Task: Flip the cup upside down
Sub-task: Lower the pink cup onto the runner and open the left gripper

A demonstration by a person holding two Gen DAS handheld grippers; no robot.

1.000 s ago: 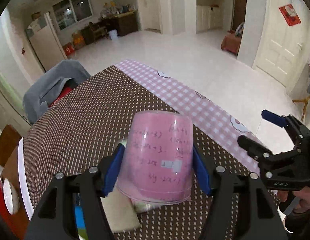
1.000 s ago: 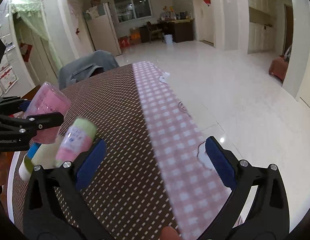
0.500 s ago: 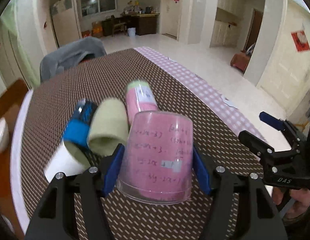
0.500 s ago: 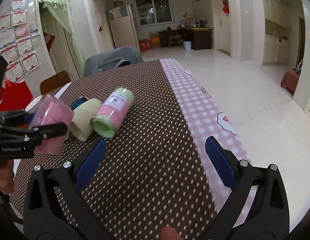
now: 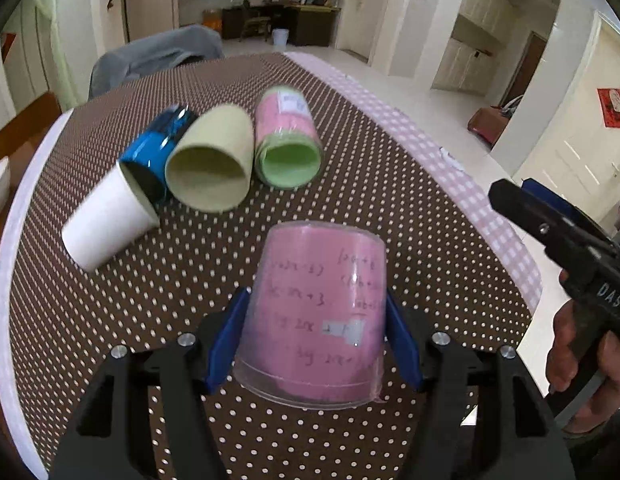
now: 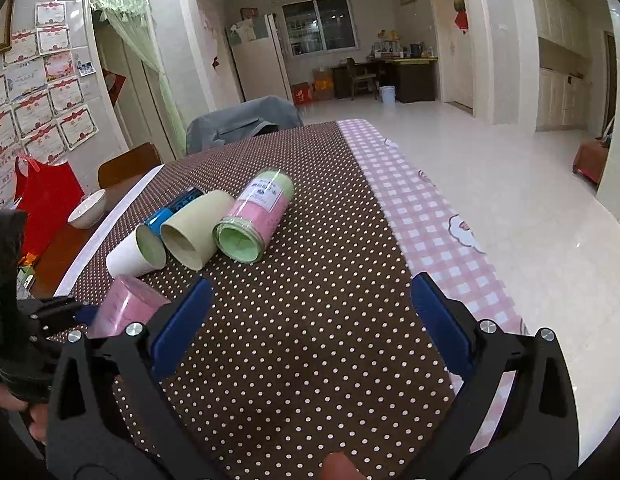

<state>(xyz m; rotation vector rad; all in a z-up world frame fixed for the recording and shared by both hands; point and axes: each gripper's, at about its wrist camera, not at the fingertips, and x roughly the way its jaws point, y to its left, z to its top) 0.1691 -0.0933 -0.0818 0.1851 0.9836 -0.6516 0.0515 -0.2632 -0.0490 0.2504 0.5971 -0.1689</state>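
My left gripper (image 5: pixel 316 338) is shut on a pink translucent cup (image 5: pixel 316 312) with handwriting on it. The cup stands mouth down, its wide rim low over the dotted brown tablecloth (image 5: pixel 350 208); I cannot tell if the rim touches. The same cup (image 6: pixel 126 306) shows at the lower left of the right wrist view, held by the left gripper. My right gripper (image 6: pixel 310 320) is open and empty above the near part of the table. It also shows at the right edge of the left wrist view (image 5: pixel 558 232).
Several cups lie on their sides beyond the pink cup: a white one (image 5: pixel 106 224), a blue one (image 5: pixel 158 140), a beige one (image 5: pixel 212 160) and a pink-and-green one (image 5: pixel 288 136). A pink checked strip (image 6: pixel 426 216) runs along the table's right edge. A bowl (image 6: pixel 88 208) sits far left.
The left gripper has tilted downward with the pink cup and brought it lower over the table. The lying cups have come into fuller view. The right gripper stays open.
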